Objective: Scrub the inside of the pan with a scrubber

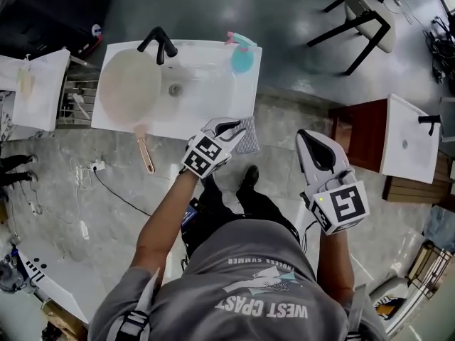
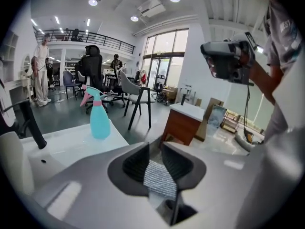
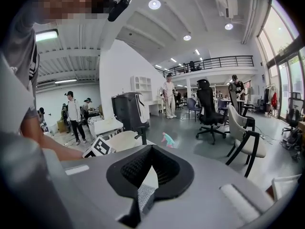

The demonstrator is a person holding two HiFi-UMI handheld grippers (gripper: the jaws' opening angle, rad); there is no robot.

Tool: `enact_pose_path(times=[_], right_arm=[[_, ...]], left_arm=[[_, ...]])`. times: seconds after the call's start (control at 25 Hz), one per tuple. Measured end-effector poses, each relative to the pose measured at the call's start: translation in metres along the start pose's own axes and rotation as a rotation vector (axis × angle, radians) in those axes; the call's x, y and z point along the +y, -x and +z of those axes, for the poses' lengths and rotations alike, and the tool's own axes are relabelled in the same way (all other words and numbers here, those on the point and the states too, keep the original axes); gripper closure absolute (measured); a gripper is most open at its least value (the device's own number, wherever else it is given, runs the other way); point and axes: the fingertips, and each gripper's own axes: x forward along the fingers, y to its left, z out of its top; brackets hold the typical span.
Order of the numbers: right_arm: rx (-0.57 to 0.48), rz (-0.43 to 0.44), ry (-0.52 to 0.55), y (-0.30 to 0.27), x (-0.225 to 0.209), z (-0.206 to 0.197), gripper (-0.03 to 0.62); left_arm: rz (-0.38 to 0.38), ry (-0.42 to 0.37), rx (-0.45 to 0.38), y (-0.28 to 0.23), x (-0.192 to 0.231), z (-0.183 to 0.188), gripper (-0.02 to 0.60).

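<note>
A round beige pan [image 1: 128, 87] lies in the left half of the white sink [image 1: 213, 112], its handle [image 1: 144, 153] sticking out over the near rim. My left gripper [image 1: 231, 128] hovers at the sink's near right edge, to the right of the pan. It is shut on a grey mesh scrubber [image 1: 249, 135], which fills the gap between the ribbed pads [image 2: 159, 178]. My right gripper [image 1: 307, 139] hangs over the floor right of the sink, away from the pan. Its jaws are shut and hold nothing [image 3: 151, 149].
A black faucet [image 1: 158, 43] rises at the sink's back, and a teal spray bottle [image 1: 242, 55] stands at its far right corner. A wire rack [image 1: 78, 101] adjoins the sink's left side. A second basin on a wooden cabinet [image 1: 409, 137] stands to the right. Cables [image 1: 92, 168] trail on the floor.
</note>
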Motion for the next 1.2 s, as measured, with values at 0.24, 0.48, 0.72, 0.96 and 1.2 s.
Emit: enact_pose_path(times=[0.24,0.48,0.72,0.96,1.2], right_arm=[[0.028,0.021,-0.004,-0.007,-0.004,-0.018,0.592],[0.063,0.014,-0.015,-0.006,-0.008,-0.035,0.592],[0.079,0.011,-0.019,-0.009,0.002,-0.044,0.592],[0.091,0.006,-0.022,-0.014,0.013,-0.047,0.592],[0.088,0.005,-0.015,-0.019,0.028,-0.040,0.592]], left_arm=[[0.015,0.016,0.106,-0.039,0.010,-0.046,0.425],[0.030,-0.050,0.208,-0.063,0.013,-0.079,0.388],[0.030,-0.097,0.238,-0.076,0.017,-0.101,0.390],[0.006,-0.069,0.215,-0.079,0.021,-0.101,0.445],[-0.013,-0.034,0.213,-0.076,0.021,-0.100,0.575]])
